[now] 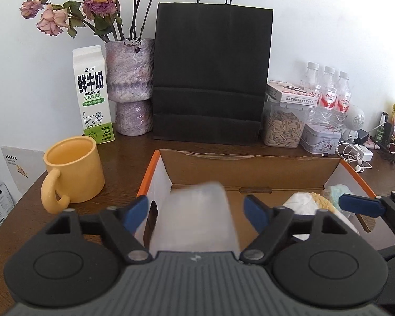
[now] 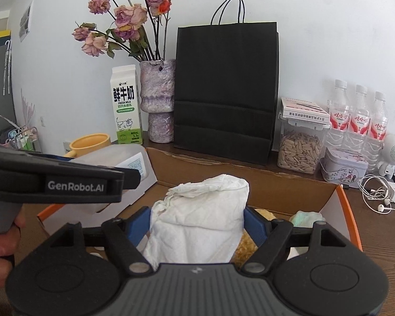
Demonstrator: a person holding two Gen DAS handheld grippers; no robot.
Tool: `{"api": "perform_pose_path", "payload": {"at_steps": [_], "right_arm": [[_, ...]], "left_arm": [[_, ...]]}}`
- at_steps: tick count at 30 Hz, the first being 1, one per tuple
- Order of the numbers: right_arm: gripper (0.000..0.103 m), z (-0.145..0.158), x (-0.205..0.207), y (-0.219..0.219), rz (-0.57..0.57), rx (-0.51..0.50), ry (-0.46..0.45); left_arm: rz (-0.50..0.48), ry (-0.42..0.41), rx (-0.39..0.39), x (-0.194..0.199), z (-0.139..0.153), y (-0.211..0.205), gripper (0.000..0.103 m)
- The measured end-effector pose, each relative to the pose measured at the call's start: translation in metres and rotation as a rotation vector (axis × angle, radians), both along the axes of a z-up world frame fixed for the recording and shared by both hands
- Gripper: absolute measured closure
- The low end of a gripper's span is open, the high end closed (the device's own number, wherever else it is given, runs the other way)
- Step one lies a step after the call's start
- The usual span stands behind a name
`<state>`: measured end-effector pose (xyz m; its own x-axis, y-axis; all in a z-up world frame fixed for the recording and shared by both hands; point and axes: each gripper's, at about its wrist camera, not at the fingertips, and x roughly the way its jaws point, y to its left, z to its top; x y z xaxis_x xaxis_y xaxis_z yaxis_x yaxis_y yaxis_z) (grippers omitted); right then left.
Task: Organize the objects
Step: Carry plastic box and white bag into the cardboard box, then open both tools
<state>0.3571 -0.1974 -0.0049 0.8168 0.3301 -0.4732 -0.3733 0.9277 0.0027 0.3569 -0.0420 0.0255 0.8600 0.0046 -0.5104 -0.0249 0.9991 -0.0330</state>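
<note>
- Between the fingers of the left gripper (image 1: 196, 208), a translucent plastic container (image 1: 197, 216) shows only as a blur; the blue pads sit a little off its sides, so I cannot tell whether they pinch it or just flank it
- From the right wrist view that same container (image 2: 118, 173) hangs over the box's left edge, partly hidden behind the left gripper's black body, a white label on its end
- The right gripper (image 2: 197, 221) is closed on a crumpled white cloth (image 2: 202, 210), both blue pads pressed into its folds; the cloth covers much of what lies under it
- Below, the cardboard box (image 2: 250, 184) with orange rims stands open; a yellow fuzzy thing (image 2: 247, 247) and a pale green bundle (image 2: 306, 217) peek out at the right side, both partly hidden
- Left of the box the yellow mug (image 1: 73, 169) stands close to the rim
- Behind the box a strip of bare wooden table (image 1: 134, 144) runs before the milk carton (image 1: 93, 94), vase (image 1: 130, 87) and black paper bag (image 1: 210, 73)
- Far right, seed jar (image 2: 300, 150), tin (image 2: 345, 167), water bottles (image 2: 358, 115) and tangled earphones (image 2: 379, 194) crowd the wall
</note>
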Motion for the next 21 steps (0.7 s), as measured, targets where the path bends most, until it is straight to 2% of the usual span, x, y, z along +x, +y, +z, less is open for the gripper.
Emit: {"api": "perform_pose_path", "payload": {"at_steps": [1,13,21], "right_arm": [[0.002,-0.001,0.001,-0.001,-0.006,0.000,0.001],[0.002,0.001,-0.004,0.000,-0.007,-0.008,-0.007],[0.002,0.006,-0.022,-0.003,-0.012,-0.016,-0.029]], "left_arm": [[0.004,-0.011,-0.004,-0.001,0.000,0.001,0.000],[0.008,-0.017,-0.004,-0.007,0.005,-0.002,0.000],[0.010,-0.032,-0.008,-0.030,0.012,-0.006,0.000]]}}
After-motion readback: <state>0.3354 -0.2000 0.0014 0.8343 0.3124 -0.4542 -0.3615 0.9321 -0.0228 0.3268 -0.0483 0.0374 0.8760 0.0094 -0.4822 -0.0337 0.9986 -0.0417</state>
